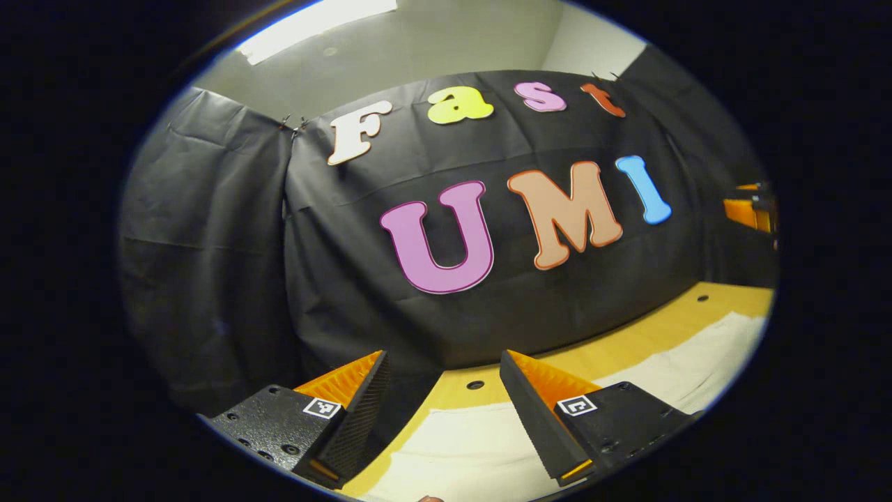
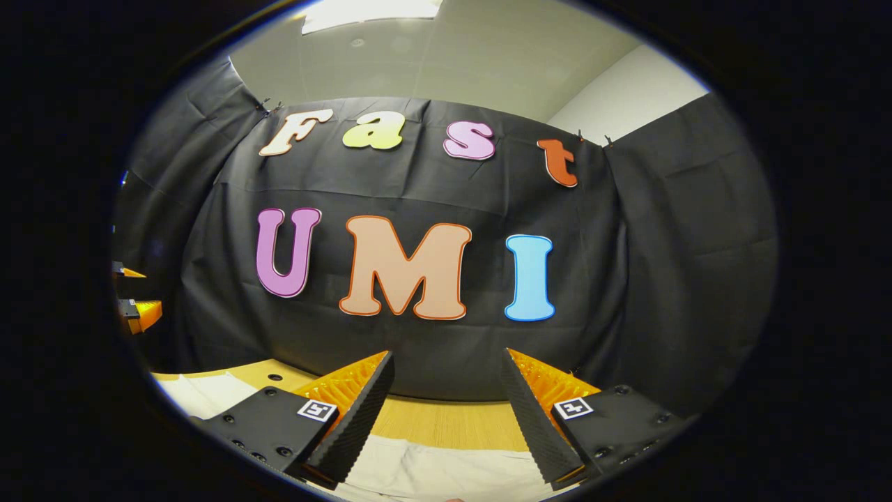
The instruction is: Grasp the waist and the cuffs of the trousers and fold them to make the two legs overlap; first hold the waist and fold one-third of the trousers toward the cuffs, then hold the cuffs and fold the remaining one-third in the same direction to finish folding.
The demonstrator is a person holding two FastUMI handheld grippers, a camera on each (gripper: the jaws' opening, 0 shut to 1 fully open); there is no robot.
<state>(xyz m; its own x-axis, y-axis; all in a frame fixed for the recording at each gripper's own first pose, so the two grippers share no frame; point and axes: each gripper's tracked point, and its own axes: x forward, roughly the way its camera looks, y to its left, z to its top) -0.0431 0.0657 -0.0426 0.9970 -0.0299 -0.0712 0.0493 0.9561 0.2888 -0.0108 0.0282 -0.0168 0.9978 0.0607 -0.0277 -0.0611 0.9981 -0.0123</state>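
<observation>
1. Lying flat on the tabletop (image 1: 669, 322), the pale trousers (image 1: 460, 446) spread below and ahead of both grippers, and neither gripper touched them.
2. In the left gripper view the cloth ran from under the fingers away toward the right edge, so its long axis seemed to lie crosswise to the way the grippers pointed; which end was the waist and which the cuffs could not be told.
3. In the right gripper view the trousers (image 2: 446, 470) showed directly beneath the fingers and reached off to the lower left, with bare wood between the cloth and the booth's wall.
4. The left gripper (image 1: 444, 411) hung above the cloth with its fingers spread wide and nothing between them.
5. The right gripper (image 2: 446, 411) likewise stood wide apart and empty, raised and aimed more at the wall than at the cloth.
6. At the left edge of the right gripper view the other gripper's tips appeared, which placed the two side by side along the garment's length.
7. Judging from this, folding had not begun; each gripper would need to tip down to the near edge below it, and each looked about equally close to its own stretch of cloth.
</observation>
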